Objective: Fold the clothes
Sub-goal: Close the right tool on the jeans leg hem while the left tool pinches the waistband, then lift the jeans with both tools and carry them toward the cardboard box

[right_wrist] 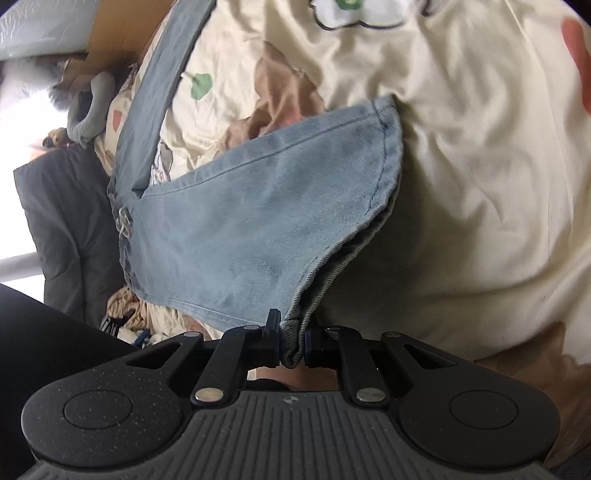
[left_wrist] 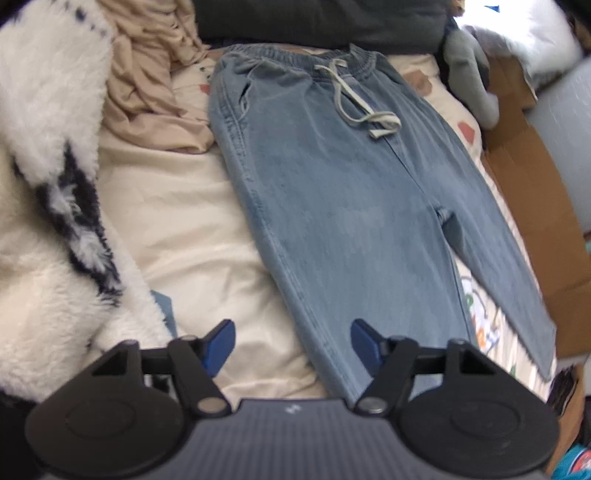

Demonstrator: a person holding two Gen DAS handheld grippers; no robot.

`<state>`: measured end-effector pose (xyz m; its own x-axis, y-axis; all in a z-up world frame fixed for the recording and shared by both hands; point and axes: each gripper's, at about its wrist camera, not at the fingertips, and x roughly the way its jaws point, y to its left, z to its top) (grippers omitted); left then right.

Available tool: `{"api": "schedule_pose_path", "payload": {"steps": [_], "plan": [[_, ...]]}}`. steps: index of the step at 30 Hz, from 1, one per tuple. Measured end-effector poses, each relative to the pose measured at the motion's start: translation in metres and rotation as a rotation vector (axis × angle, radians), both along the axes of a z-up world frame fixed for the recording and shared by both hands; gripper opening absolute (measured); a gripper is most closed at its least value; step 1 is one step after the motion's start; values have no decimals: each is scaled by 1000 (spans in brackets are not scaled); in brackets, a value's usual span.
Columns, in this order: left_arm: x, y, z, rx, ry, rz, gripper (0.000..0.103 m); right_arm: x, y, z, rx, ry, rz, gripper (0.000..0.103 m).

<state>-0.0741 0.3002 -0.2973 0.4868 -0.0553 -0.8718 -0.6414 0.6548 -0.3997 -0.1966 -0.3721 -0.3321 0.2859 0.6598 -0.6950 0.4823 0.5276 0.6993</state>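
Jeans (left_wrist: 332, 192) are spread flat on the bed (left_wrist: 177, 221), legs apart, no fold seen so far. A leg hem (right_wrist: 295, 332) is clamped by the right gripper (right_wrist: 291, 345). The left gripper (left_wrist: 291, 343) is held wide open, empty, over the other leg. All folding's left.

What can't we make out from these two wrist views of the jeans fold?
- Left wrist view: the hem of the near leg of the jeans is hidden behind the left hand-held gripper, whose jaws are open.
- Left wrist view: the dark fabric is cut off by the top edge.
- Right wrist view: how much hem the right hand-held gripper pinches is hidden by its fingers.
- Right wrist view: the waistband drawstring is too small and blurred.
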Motion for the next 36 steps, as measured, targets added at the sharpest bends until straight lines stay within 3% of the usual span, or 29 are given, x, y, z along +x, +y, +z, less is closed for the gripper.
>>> {"api": "schedule_pose_path", "payload": {"steps": [12,14,18,22,30,33,36], "plan": [[24,26,-37,-57,-30,151,48,32,-16,44,-66,-42,54,9],[30,31,-42,-59,-29,183,38,33,-18,50,-71,-47,46,9],[40,44,-46,-56,-27,237,31,29,-22,57,-74,-51,23,9],[54,57,-47,-35,-15,263,22,26,-21,61,-74,-51,10,9],[79,81,-47,-7,43,290,19,26,-19,71,-90,-64,-5,9],[87,88,-46,4,74,295,7,26,-20,75,-87,-75,-11,9],[94,86,-37,16,90,281,5,26,-22,80,-81,-90,-20,9]]}}
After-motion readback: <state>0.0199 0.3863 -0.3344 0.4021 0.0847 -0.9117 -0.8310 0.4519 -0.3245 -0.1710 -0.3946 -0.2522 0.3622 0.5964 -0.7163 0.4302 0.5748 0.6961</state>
